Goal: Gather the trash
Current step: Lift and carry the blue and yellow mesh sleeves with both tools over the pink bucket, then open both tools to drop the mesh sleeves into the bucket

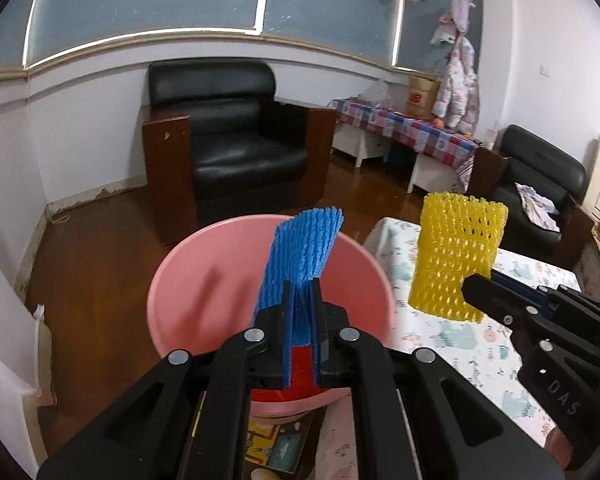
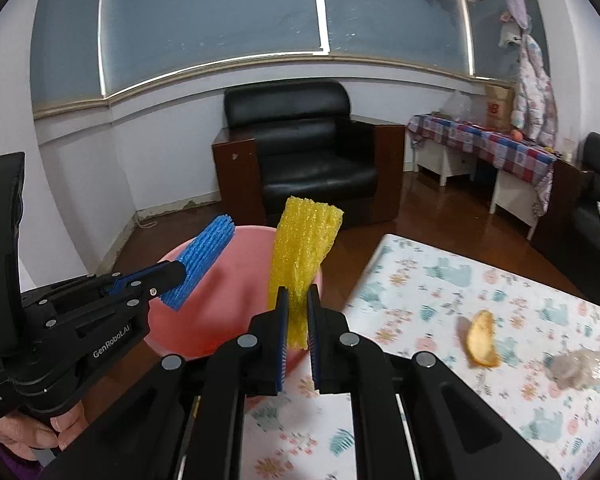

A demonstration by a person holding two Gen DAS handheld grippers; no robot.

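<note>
Wall and wood floor (image 1: 100, 248) fill the left side of the left wrist view, with a black leather armchair (image 1: 228, 136) standing against the wall beneath the blue window blinds. Next comes the pink plastic basin (image 1: 204, 280), which sits off the desk's left edge with something red lying in its bottom. Directly over the basin the left gripper (image 1: 302, 292) is clamped on a blue foam fruit net (image 1: 300, 248), the net pinched flat between the blue pads and rising upright above the fingertips. To the right lies the desk (image 1: 460, 344), covered in a white cloth printed with animals and flowers. Above its left part the right gripper (image 1: 474, 280) is shut on a yellow foam fruit net (image 1: 456, 256), holding it by its lower corner so that the net stands as an open tube in the air. Farther right, a low table under a checked cloth and a second black seat stand along the far wall.

In the right wrist view, a hand (image 2: 40, 432) at the lower left grasps the handle of the left gripper (image 2: 180, 272), and the blue net (image 2: 198, 264) slants over the basin (image 2: 204, 320). In the middle the yellow net (image 2: 300, 256) is squeezed between the right gripper (image 2: 298, 300) pads, just beside the basin's right rim. On the desk (image 2: 440, 288) to the right lie an orange peel (image 2: 482, 338) and, near it, a crumpled piece of clear plastic (image 2: 580, 366).
</note>
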